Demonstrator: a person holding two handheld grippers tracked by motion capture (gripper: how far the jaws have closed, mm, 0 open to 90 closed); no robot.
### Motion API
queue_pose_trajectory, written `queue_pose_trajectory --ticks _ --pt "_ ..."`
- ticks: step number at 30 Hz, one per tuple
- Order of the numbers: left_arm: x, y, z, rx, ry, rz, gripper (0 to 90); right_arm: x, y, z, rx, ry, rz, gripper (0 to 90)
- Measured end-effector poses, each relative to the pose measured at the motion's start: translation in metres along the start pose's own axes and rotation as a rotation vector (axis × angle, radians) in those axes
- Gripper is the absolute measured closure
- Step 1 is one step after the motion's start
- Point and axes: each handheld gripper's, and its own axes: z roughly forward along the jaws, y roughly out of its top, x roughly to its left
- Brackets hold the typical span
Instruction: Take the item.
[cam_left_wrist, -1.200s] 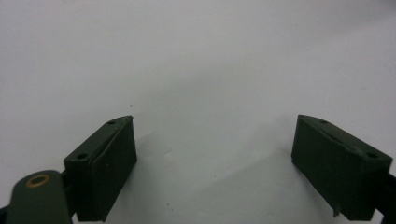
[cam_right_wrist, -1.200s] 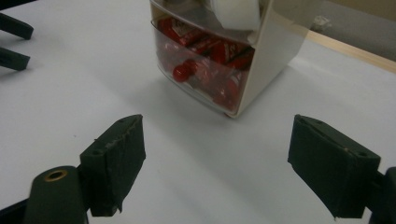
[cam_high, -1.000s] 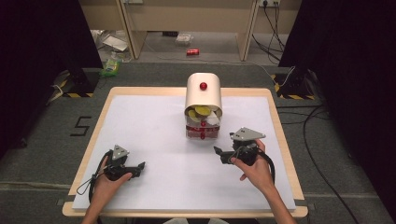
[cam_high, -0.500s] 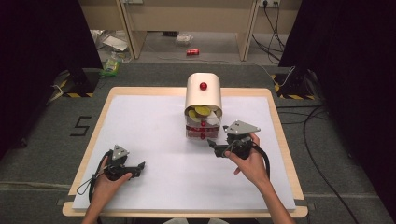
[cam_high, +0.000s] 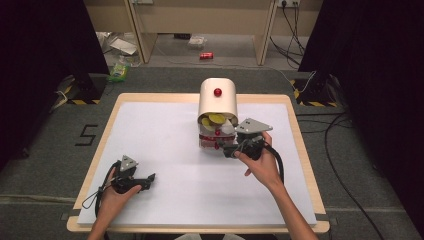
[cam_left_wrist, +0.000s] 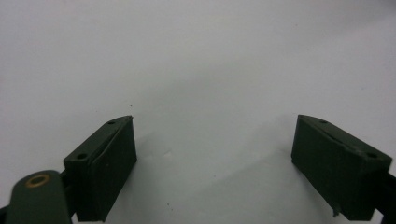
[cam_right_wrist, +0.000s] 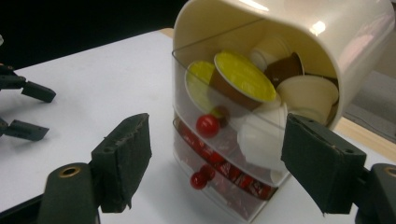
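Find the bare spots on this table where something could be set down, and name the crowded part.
Free: the white sheet left of the capsule box, and the stretch between the left tool and right tool. Crowded: the box front, where the right tool hovers.

Around the wooden table (cam_high: 300, 150) lies grey carpet floor (cam_high: 45, 165), with black curtains (cam_high: 375, 55) on both sides (cables trail there) and a beige desk (cam_high: 200, 20) beyond it.

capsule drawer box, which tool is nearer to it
Right. The right tool is just in front of the capsule drawer box, jaws apart; the left tool rests near the table's front left.
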Motion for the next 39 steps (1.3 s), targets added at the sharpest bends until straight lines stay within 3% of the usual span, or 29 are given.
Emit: queue_pose_trajectory --ticks 9,20,39 --pt "0.0 0.0 0.0 0.0 -0.002 -0.001 13.2 -0.004 0.014 0.018 0.0 -0.017 -0.027 25.0" --pt "0.0 0.0 0.0 -0.001 -0.002 -0.001 13.2 -0.009 0.01 0.03 0.038 -0.011 -0.026 26.1" --pt "0.0 0.0 0.0 -0.001 -0.001 0.0 13.2 0.0 0.01 0.021 0.085 0.01 -0.063 25.3"
